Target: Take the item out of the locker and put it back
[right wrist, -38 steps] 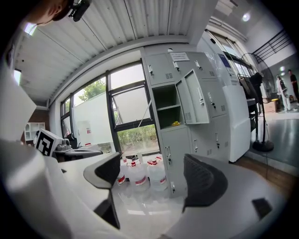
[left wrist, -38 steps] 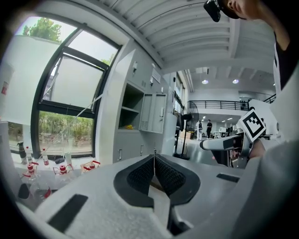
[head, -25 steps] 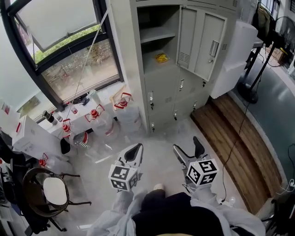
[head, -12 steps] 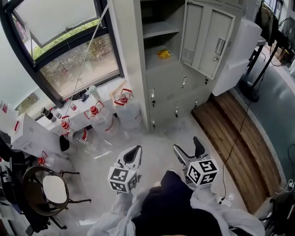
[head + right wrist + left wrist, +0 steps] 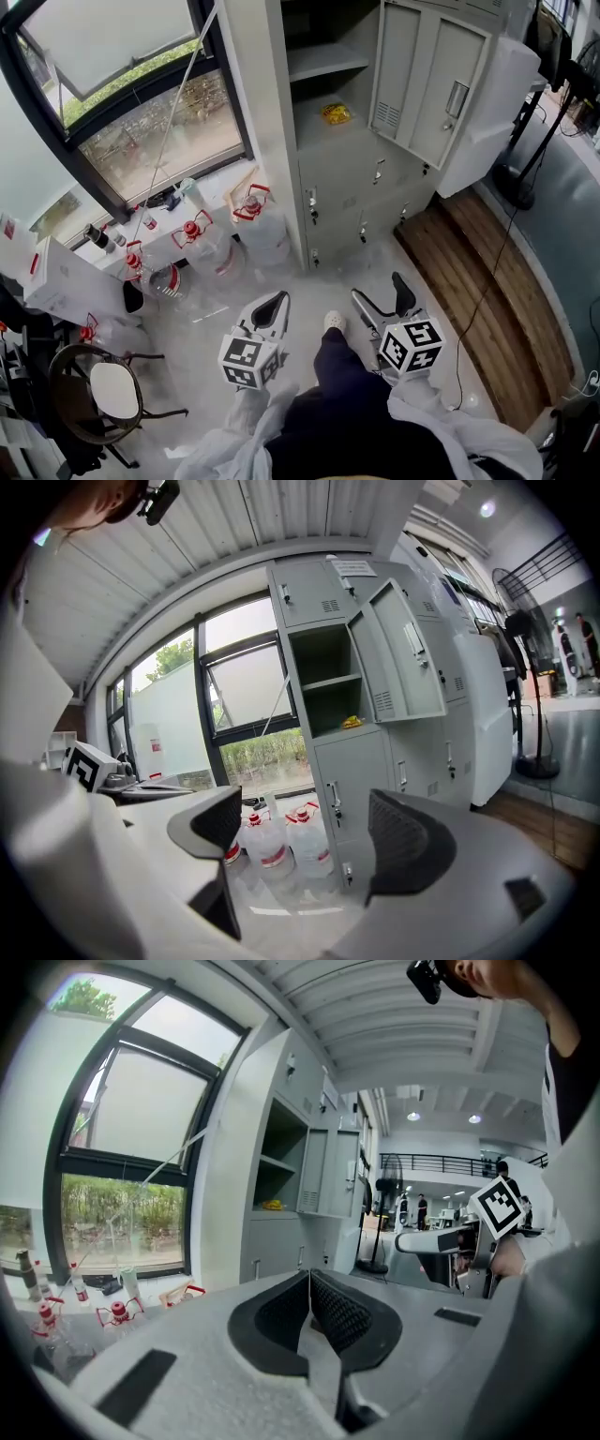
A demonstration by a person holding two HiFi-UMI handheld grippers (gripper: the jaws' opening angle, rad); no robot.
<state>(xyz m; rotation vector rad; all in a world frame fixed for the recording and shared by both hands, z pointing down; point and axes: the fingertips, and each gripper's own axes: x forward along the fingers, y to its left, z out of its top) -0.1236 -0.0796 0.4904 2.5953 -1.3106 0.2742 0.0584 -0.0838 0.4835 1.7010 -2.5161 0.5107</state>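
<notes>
Yellow item [image 5: 336, 113] lies on the locker shelf [image 5: 309, 124], top centre, well above the nearer right hand-held gripper [image 5: 382, 298], whose jaws stand wide and empty. Left hand-held gripper [image 5: 274, 306]: jaws together, empty.

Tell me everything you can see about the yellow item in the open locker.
The yellow item is small, flattish and crinkled, perhaps a packet; finer detail is unclear. It lies alone on the bottom of the open locker compartment, below the shelf. Only that surface touches it.
</notes>
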